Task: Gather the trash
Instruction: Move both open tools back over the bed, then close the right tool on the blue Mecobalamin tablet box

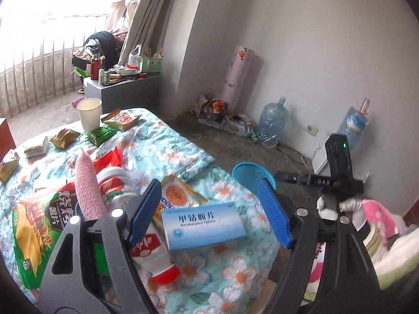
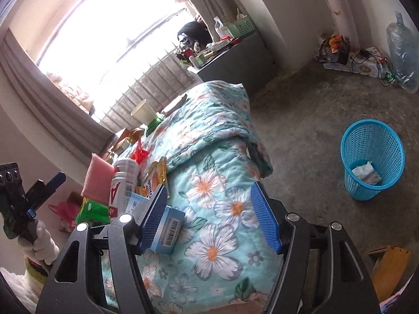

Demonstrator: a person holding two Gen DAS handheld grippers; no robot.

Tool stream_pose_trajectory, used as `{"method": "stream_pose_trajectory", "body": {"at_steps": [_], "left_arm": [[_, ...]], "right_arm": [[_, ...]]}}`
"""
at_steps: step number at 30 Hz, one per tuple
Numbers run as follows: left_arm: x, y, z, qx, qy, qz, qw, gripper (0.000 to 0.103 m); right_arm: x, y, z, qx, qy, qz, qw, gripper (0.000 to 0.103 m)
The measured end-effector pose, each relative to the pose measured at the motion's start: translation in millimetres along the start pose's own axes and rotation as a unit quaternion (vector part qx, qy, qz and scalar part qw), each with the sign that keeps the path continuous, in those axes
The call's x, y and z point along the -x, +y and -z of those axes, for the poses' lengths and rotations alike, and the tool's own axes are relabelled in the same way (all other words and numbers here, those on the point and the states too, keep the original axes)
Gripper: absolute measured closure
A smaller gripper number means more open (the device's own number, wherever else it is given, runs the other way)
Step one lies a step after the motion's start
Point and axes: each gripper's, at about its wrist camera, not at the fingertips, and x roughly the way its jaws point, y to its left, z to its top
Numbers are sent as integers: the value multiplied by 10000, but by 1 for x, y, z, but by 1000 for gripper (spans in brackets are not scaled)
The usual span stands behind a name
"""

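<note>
The pale blue medicine box (image 1: 203, 225) is lying flat on the flowered quilt (image 1: 230, 269), its long axis running across my left wrist view and tilting slightly up to the right, printed face up. From my right wrist view its barcoded end (image 2: 167, 229) is facing me, just beside my inner finger. A small bottle with a red cap (image 1: 162, 264) is lying next to it, cap end pointing toward me. An orange snack wrapper (image 1: 178, 193) is resting just beyond the box.

The blue mesh wastebasket (image 2: 373, 159) is standing upright on the concrete floor, well apart from the bed, with crumpled white trash in its bottom. A paper cup (image 1: 89, 115) is standing upright at the far end of the quilt.

I am holding my left gripper (image 1: 209, 214) spread wide above the box, pinching nothing. My right gripper (image 2: 213, 217) is spread too, gripping nothing, only quilt between its fingers.
</note>
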Motion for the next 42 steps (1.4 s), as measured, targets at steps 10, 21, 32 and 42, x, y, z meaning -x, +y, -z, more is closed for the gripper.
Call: {"method": "stream_pose_trajectory", "body": {"at_steps": [10,21,32,42], "left_arm": [[-4,-4,51,-138,336,-192,9992,31],[20,26,60,246,343,-410,9983,31],[31,47,70,683,225,-460,9964,31],[12,39,56,712,45,-151,9973,31]], "right_arm": [[-42,100,11,2570,915,-449,9610,27],[-124,160,28,4444,1926,-633,8726,27],[-137,171,44,4730,2136,-344,8541,27],[-82,139,61,3919,1780,318,9021,28]]}}
